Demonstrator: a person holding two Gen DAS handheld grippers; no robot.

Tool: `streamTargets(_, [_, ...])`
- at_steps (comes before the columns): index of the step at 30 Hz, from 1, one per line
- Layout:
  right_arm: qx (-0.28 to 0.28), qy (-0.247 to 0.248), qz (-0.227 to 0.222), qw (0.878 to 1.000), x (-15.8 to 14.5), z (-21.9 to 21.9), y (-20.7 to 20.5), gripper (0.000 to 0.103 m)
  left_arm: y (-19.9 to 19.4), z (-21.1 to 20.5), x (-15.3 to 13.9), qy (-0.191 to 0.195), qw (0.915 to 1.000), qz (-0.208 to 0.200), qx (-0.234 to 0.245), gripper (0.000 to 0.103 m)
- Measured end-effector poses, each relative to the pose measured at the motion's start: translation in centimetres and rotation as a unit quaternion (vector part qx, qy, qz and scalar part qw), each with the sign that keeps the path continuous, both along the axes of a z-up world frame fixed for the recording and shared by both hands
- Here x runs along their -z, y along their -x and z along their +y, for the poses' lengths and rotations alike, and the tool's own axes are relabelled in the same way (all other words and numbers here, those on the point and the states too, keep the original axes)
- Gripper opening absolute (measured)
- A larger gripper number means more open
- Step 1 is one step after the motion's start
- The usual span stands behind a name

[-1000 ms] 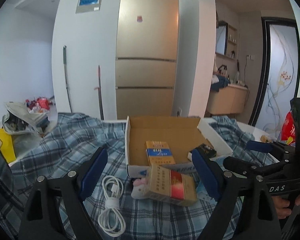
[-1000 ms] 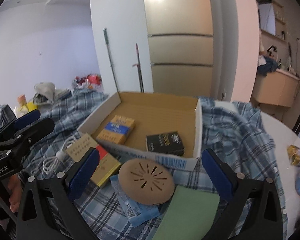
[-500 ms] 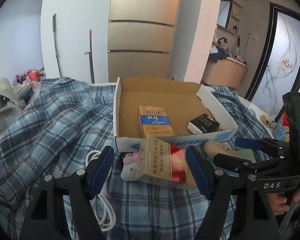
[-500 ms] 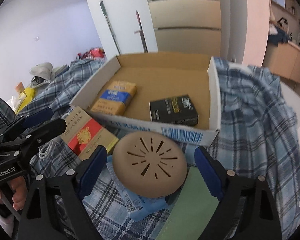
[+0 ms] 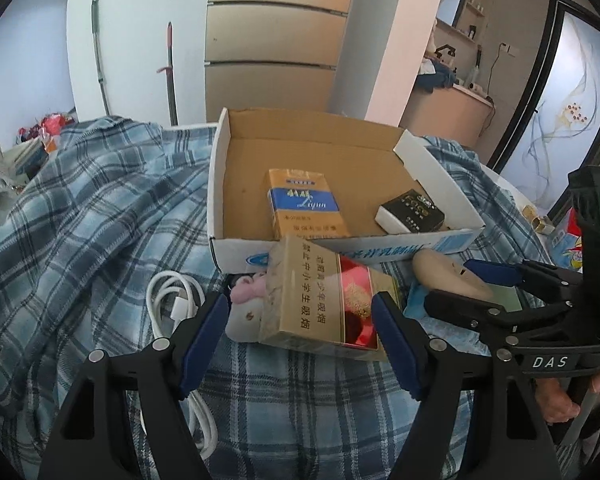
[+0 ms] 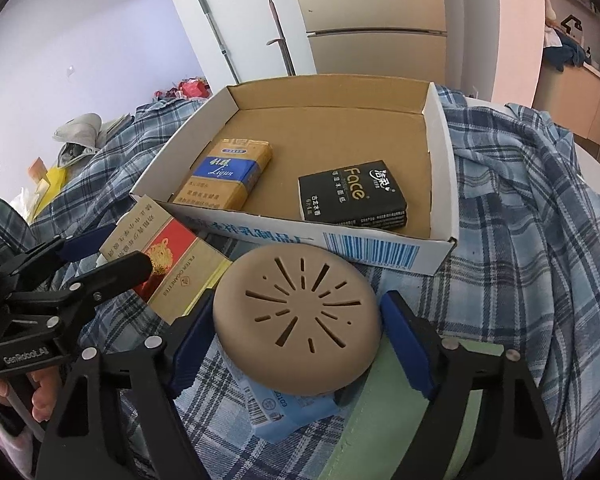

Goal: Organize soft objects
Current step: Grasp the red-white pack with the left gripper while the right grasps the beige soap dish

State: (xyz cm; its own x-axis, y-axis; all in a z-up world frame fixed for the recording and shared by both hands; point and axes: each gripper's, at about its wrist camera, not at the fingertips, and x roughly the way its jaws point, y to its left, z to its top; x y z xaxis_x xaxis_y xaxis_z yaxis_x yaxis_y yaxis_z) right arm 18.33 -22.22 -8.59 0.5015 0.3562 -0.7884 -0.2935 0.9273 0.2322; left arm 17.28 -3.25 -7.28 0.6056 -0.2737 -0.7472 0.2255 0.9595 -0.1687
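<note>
My left gripper [image 5: 300, 304] straddles a gold and red carton [image 5: 324, 304] lying on the plaid cloth. A white and pink plush [image 5: 244, 304] sits by the left pad. The jaws stand apart around the carton, and I see no firm press. My right gripper [image 6: 298, 300] is closing around a tan round slotted pad [image 6: 296, 312]. Its blue pads sit at the rim, with a thin gap on the right. The tan pad rests on a blue packet [image 6: 292, 412] and a green sheet [image 6: 400, 432].
An open cardboard box [image 5: 220, 184] just beyond holds a yellow and blue carton [image 5: 304, 208] and a black tissue pack [image 5: 412, 212]. A coiled white cable [image 5: 168, 300] lies left of the plush. Blue plaid cloth [image 5: 80, 220] covers the surface.
Both grippers tipped down and came closer to the table. The left one now has the carton between its pads. The right jaws narrowed around the tan pad.
</note>
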Motion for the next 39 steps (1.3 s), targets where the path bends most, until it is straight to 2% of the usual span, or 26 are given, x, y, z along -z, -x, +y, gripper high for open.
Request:
streamTargets(2, [-0.003, 0.003, -0.003, 1.0, -0.1, 0.2, 0.2, 0.073, -0.1, -0.1, 0.1, 0.0, 1.0, 0.006, 0.004, 0.076])
streamTargets(3, [-0.007, 0.007, -0.006, 1.0, -0.2, 0.3, 0.3, 0.067, -0.1, -0.1, 0.1, 0.001, 1.0, 0.005, 0.006, 0.076])
streamTargets(6, [-0.005, 0.028, -0.033, 0.999, -0.8, 0.7, 1.1, 0.064, 0.2, -0.3, -0.1, 0.005, 0.9998, -0.003, 0.017, 0.074])
streamTargets(8, [-0.003, 0.025, -0.05, 0.998, -1.4, 0.5, 1.5, 0.063, 0.5, -0.6, -0.3, -0.001, 0.9998, -0.011, 0.018, 0.055])
streamTargets(13, [0.017, 0.012, -0.1, 0.995, -3.1, -0.4, 2.8, 0.063, 1.3, -0.2, -1.1, 0.012, 0.9992, -0.033, 0.019, 0.038])
streamTargets(18, [0.027, 0.007, -0.16, 0.987, -4.9, -0.9, 4.5, 0.063, 2.7, -0.1, -2.4, 0.011, 0.9966, -0.08, 0.019, 0.03])
streamTargets(23, [0.022, 0.03, -0.193, 0.98, -5.7, 0.1, 5.5, 0.063, 5.5, -1.7, -4.0, -0.02, 0.9875, -0.149, 0.049, 0.027])
streamTargets(27, [0.026, 0.031, -0.198, 0.979, -5.9, -0.1, 5.6, 0.064, 6.8, -3.7, -4.1, -0.063, 0.9801, -0.17, 0.08, 0.027])
streamTargets(30, [0.032, 0.033, -0.198, 0.979, -5.9, -0.3, 5.6, 0.064, 7.2, -4.6, -4.0, -0.076, 0.977, -0.174, 0.097, 0.027])
streamTargets(33, [0.038, 0.071, -0.18, 0.98, -5.3, 0.4, 5.1, 0.064, 7.0, -5.1, -3.6, -0.079, 0.9778, -0.158, 0.112, 0.027])
streamTargets(36, [0.032, 0.081, -0.152, 0.984, -4.6, 0.6, 4.5, 0.064, 6.8, -5.2, -3.4, -0.067, 0.9793, -0.146, 0.122, 0.027])
streamTargets(39, [0.028, 0.081, -0.126, 0.988, -4.0, 0.4, 3.9, 0.064, 6.4, -5.2, -2.9, -0.051, 0.9822, -0.118, 0.138, 0.027])
